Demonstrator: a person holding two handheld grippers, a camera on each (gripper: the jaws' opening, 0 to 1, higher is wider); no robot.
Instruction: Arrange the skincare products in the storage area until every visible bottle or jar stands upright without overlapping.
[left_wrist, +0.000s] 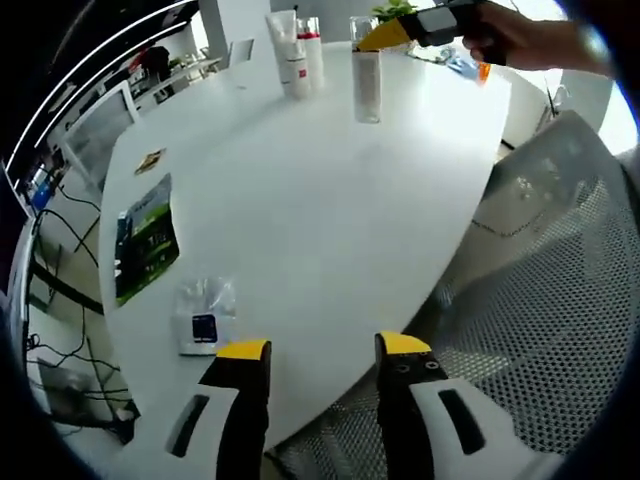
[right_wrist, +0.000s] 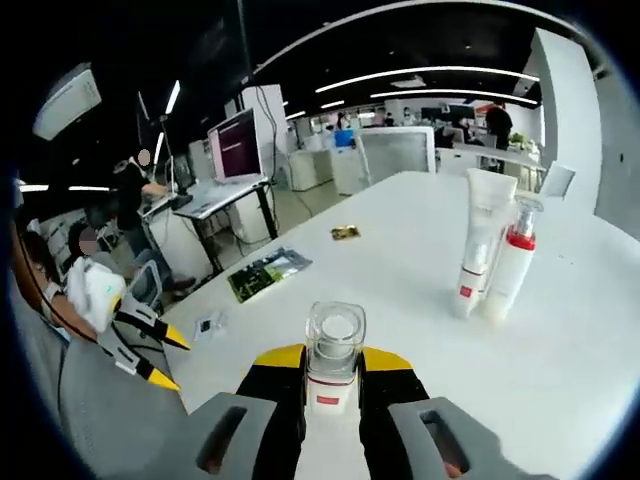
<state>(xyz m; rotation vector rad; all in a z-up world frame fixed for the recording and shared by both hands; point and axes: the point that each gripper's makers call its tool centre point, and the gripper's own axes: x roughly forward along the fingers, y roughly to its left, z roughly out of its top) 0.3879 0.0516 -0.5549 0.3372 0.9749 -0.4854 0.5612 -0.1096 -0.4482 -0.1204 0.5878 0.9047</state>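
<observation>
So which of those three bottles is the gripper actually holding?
The clear-capped bottle, standing apart between the right gripper jaws. The white tube and red-collared bottle stand side by side farther back, free of any gripper.

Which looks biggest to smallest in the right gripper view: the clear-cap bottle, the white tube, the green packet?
1. Clear-cap bottle, but it sits between the right gripper jaws, nearest the camera.
2. White tube.
3. Green packet, lying flat farther off.

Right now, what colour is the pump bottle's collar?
Red, clearest in the right gripper view: pump bottle.
</observation>
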